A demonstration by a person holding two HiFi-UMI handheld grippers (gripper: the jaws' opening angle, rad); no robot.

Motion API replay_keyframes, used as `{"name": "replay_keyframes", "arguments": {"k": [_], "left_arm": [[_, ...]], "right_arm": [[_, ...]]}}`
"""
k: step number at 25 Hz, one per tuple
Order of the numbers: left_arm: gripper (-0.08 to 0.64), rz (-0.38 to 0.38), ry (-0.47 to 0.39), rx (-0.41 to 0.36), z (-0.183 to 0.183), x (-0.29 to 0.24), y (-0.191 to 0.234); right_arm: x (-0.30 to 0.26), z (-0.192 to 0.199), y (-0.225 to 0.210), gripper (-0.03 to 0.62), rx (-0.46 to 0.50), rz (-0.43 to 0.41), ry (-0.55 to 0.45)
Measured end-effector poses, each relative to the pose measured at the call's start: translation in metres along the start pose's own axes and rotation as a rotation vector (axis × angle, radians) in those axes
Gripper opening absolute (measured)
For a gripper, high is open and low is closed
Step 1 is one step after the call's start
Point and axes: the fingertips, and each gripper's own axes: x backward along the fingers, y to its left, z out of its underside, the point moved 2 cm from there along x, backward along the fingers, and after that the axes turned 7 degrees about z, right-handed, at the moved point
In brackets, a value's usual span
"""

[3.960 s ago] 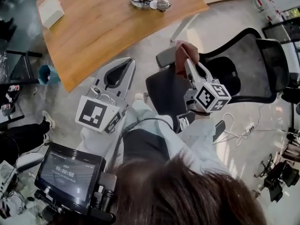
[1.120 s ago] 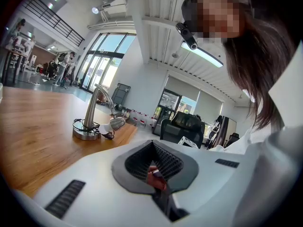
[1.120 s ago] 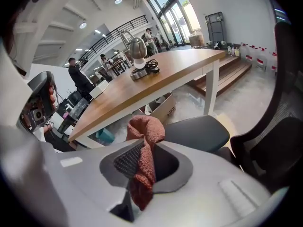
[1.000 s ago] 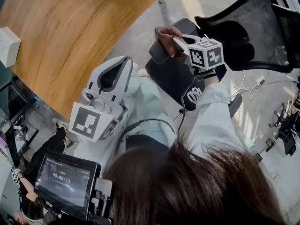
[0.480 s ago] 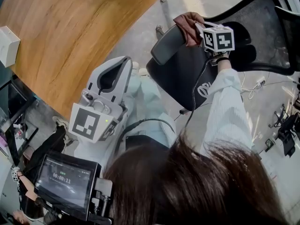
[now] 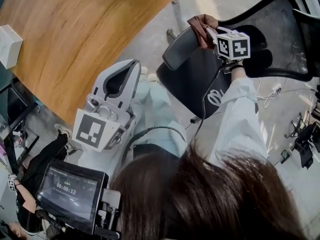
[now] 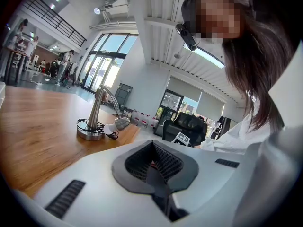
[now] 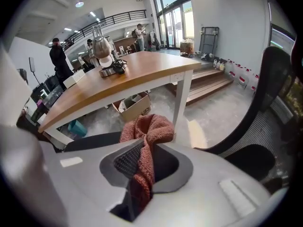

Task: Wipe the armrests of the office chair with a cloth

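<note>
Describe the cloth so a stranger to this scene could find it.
Beside the wooden table stands a black mesh office chair. At the end of its grey armrest, the right gripper holds the cloth, the only reddish-brown fuzzy thing there.
</note>
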Motion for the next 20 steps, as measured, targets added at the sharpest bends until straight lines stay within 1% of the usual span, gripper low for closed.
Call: {"name": "replay_keyframes", "arguments": {"k": [8,14,20], "left_arm": [[0.003,0.017,-0.004,0.001,0.001,0.001,-0.004],[0.002,0.022,-0.009,0.002,-0.001,-0.001,-0.004],[0.003,0.025,-0.023,0.000,-0.003,0.000,-0.004]], "right_arm": [[0.010,0.017,0.075,0.051,0.000,-0.160,-0.005],[0.018,0.034,0.133,0.051,0.034,-0.264,0.025],[0.025,0.055,0.182,0.051,0.024,-0.379,0.065]]}}
